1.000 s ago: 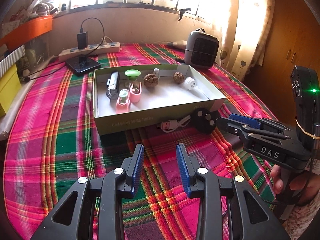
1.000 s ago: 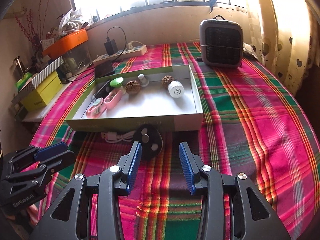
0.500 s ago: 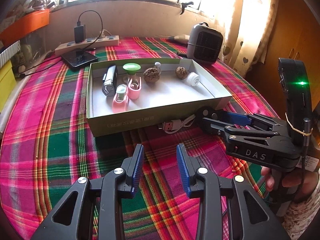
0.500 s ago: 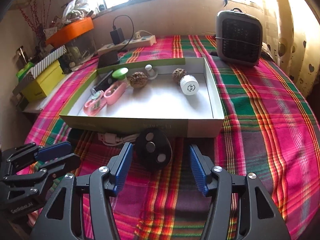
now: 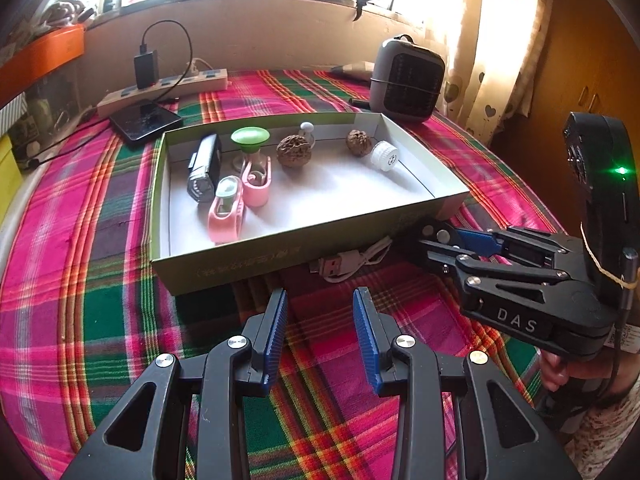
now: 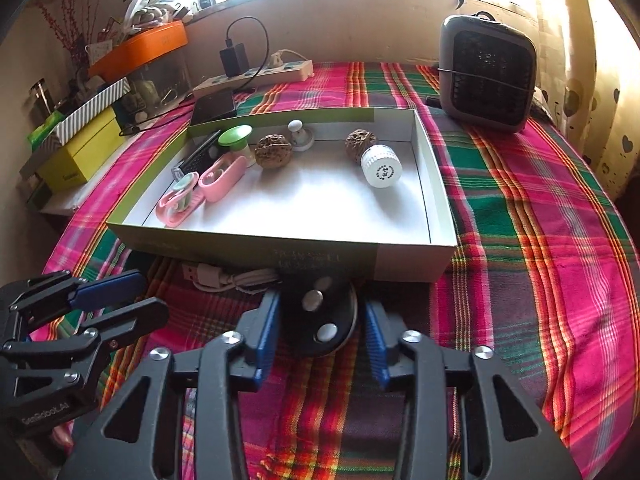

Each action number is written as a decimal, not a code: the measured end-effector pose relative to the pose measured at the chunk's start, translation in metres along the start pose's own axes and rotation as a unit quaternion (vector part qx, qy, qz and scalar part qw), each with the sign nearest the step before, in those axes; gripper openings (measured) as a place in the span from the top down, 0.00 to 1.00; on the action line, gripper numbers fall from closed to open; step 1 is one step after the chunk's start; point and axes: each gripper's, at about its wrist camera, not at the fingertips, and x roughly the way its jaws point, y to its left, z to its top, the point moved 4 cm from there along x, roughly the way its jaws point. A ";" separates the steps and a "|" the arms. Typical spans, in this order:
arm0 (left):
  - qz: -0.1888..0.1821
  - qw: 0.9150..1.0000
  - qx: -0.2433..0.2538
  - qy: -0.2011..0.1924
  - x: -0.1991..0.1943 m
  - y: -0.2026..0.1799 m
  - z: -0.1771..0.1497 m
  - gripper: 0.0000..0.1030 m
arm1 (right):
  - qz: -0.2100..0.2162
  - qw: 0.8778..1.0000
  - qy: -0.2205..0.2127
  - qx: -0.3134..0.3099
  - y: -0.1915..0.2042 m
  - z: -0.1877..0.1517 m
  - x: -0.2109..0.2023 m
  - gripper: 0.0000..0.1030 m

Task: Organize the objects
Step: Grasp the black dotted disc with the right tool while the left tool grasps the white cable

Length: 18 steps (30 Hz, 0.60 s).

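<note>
Right now I am bracketing the black remote (image 6: 318,320) with my right gripper (image 6: 320,320), jaws open on either side of it, not yet squeezing. It is lying on the tabletop (image 6: 540,240) against the box (image 6: 400,262) wall at 12 o'clock. A white cable (image 6: 228,278) is touching it at 10 o'clock and may snag. My left gripper (image 5: 320,332) is hovering with jaws open and empty.

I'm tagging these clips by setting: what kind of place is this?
Most likely a room in a home, not a lab. A plaid tablecloth covers a table by a sunlit window with heart-print curtains; a power strip and small heater sit at the back.
</note>
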 end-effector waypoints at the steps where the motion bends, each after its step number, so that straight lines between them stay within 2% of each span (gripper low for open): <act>1: -0.001 1.000 0.003 0.001 0.001 -0.001 0.001 0.69 | 0.001 1.000 0.000 -0.001 0.000 -0.001 0.000 0.65; 4: -0.004 1.000 0.013 0.004 0.006 -0.007 0.004 0.69 | 0.006 1.000 -0.002 0.000 -0.003 -0.002 -0.002 0.66; 6: -0.005 1.000 0.019 0.003 0.008 -0.011 0.007 0.69 | 0.007 1.000 -0.010 0.003 -0.005 -0.001 -0.006 0.72; 13: -0.003 0.999 0.040 0.008 0.017 -0.025 0.012 0.69 | -0.001 1.000 -0.015 0.007 -0.017 -0.007 -0.013 0.73; 18: -0.033 0.998 0.043 0.011 0.017 -0.038 0.011 0.69 | -0.006 1.000 -0.016 0.018 -0.028 -0.009 -0.018 0.73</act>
